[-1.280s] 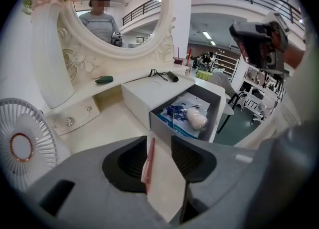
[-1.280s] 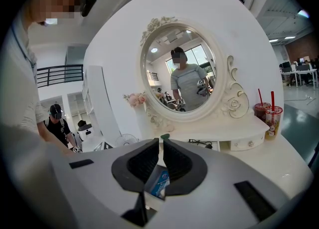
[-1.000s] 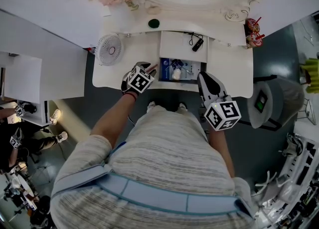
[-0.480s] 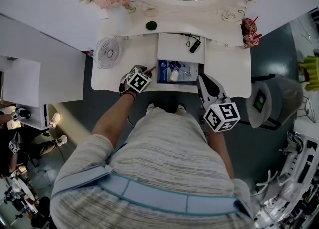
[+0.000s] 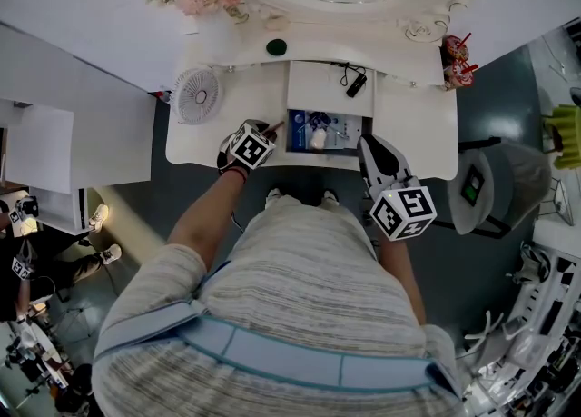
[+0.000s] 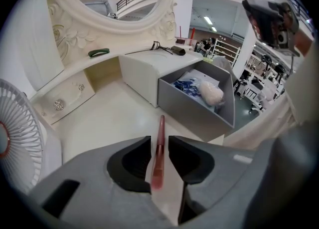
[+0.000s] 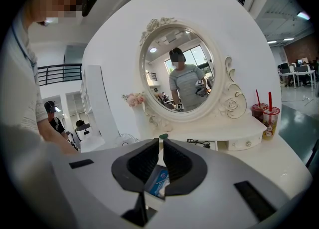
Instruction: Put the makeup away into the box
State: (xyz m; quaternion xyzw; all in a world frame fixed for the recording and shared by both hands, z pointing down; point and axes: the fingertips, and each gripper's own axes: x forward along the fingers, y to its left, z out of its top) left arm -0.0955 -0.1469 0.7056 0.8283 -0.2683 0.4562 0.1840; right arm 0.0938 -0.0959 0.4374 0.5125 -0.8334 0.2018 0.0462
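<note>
1. Lowered slightly since the earlier frame is the left gripper; its jaws have just been closing, and a pink stick is seen between them.
2. Stick is laid flat on the table, just beside the open grey box; it is not yet clamped, as a gap is left on one side.
3. Right gripper is held near the box, clenched to a thin slit, nothing grasped.
4. Blue packet and white puff are seen inside the box.

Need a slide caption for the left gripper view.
Left claw, jaws just closing, straddles a slim pink makeup stick on the white vanity, beside the open grey box.
</note>
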